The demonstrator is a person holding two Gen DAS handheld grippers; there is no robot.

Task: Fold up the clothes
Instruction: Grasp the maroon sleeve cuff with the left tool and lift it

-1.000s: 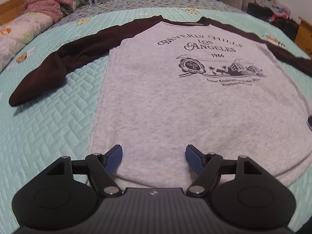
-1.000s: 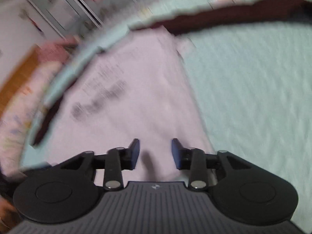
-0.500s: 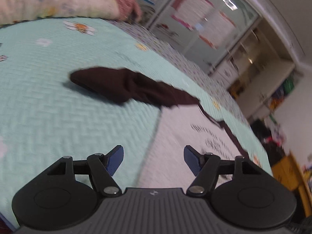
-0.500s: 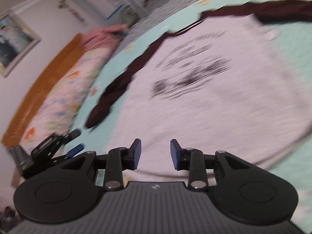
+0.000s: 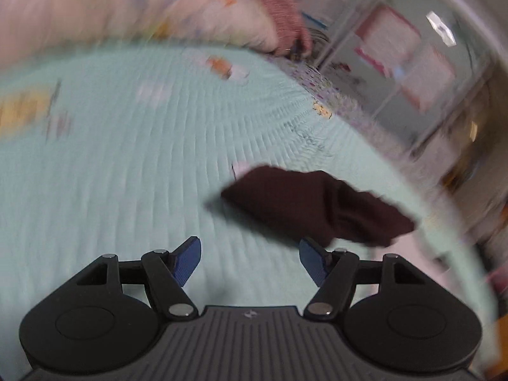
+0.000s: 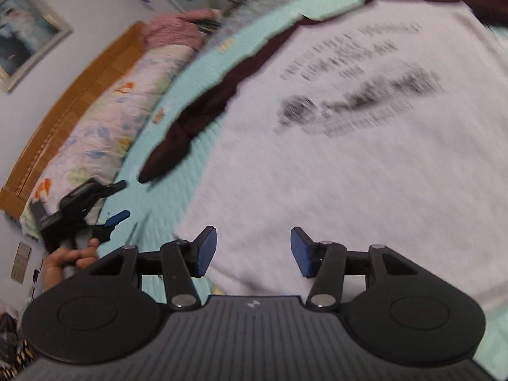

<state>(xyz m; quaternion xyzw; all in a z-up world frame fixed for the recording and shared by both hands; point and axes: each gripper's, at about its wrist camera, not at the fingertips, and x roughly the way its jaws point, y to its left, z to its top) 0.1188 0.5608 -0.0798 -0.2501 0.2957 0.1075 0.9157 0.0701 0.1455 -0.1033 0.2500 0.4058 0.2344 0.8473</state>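
A grey sweatshirt [image 6: 365,165] with dark brown sleeves and a black print lies flat, front up, on the mint quilted bedspread [image 6: 158,203]. My right gripper [image 6: 253,249] hovers over its lower hem, jaws opening, nothing between them. Its left sleeve [image 6: 203,111] stretches toward the pillow. In the left wrist view the cuff end of that sleeve [image 5: 317,203] lies just ahead and right of my left gripper [image 5: 249,262], which is open and empty over bare bedspread [image 5: 127,190]. The left gripper [image 6: 116,201] also shows at the left of the right wrist view, held by a hand [image 6: 68,258].
A floral pillow [image 6: 104,120] and a pink knitted garment [image 6: 177,28] lie against the wooden headboard [image 6: 63,111]. A wardrobe [image 5: 412,63] with glass doors stands beyond the far side of the bed. A framed picture [image 6: 22,38] hangs on the wall.
The left gripper has swung left off the shirt's body toward the sleeve cuff and rolled. The right gripper's jaws have spread wider, and its view has turned left across the shirt.
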